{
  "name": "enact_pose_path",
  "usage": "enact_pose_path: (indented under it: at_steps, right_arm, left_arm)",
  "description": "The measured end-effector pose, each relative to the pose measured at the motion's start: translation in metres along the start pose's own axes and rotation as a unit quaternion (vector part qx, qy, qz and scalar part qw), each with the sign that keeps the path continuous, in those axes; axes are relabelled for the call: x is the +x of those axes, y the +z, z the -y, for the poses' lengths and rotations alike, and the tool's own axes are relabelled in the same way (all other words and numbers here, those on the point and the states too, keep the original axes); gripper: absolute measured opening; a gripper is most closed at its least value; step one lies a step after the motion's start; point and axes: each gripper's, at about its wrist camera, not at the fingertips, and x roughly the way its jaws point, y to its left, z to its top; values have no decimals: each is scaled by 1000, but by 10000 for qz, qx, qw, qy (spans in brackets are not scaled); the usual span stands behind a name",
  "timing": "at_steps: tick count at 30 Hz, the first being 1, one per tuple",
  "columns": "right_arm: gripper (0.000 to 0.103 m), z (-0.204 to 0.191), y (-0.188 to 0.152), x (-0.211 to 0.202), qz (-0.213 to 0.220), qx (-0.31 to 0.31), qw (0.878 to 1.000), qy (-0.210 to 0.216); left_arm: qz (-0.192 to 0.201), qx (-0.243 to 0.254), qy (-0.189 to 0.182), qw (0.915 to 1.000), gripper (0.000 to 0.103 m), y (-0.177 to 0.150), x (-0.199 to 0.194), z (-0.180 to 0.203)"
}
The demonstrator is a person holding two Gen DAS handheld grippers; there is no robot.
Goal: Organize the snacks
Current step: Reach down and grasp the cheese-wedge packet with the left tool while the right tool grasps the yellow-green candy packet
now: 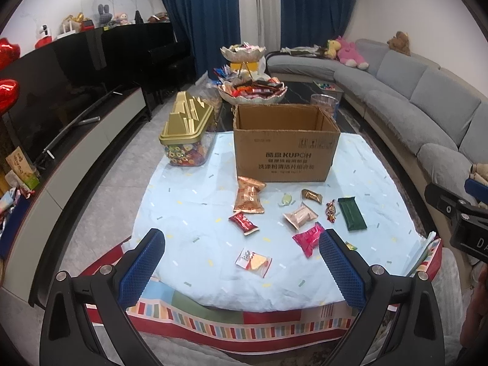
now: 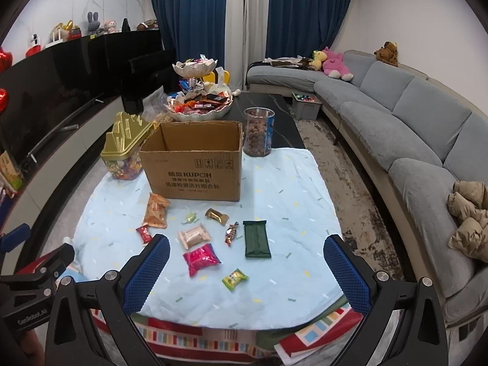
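Observation:
Several wrapped snacks lie scattered on a pale blue cloth (image 1: 195,201) in front of an open cardboard box (image 1: 286,143) (image 2: 195,167). Among them are an orange bag (image 1: 249,199) (image 2: 157,210), a dark green bar (image 1: 352,213) (image 2: 256,239), a pink pack (image 1: 308,239) (image 2: 200,258), a small red pack (image 1: 243,222) and a clear pack (image 1: 253,260). A green candy (image 2: 235,278) lies nearest the right gripper. My left gripper (image 1: 241,267) hovers open over the cloth's near edge, nothing between its fingers. My right gripper (image 2: 247,270) is open too, empty, above the near snacks.
A gold-lidded candy jar (image 1: 186,135) stands left of the box, a clear jar of nuts (image 2: 258,131) behind its right corner. Tiered snack bowls (image 1: 253,90) sit further back. A grey sofa (image 2: 411,128) runs along the right, a TV cabinet (image 1: 76,140) along the left.

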Motion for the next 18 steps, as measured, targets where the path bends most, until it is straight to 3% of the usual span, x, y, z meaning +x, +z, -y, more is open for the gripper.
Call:
enact_pose_path:
  at_steps: [18]
  right_arm:
    - [102, -15, -15, 63, 20, -367, 9993, -69]
  left_arm:
    - [-265, 312, -144, 9991, 103, -4, 70, 7]
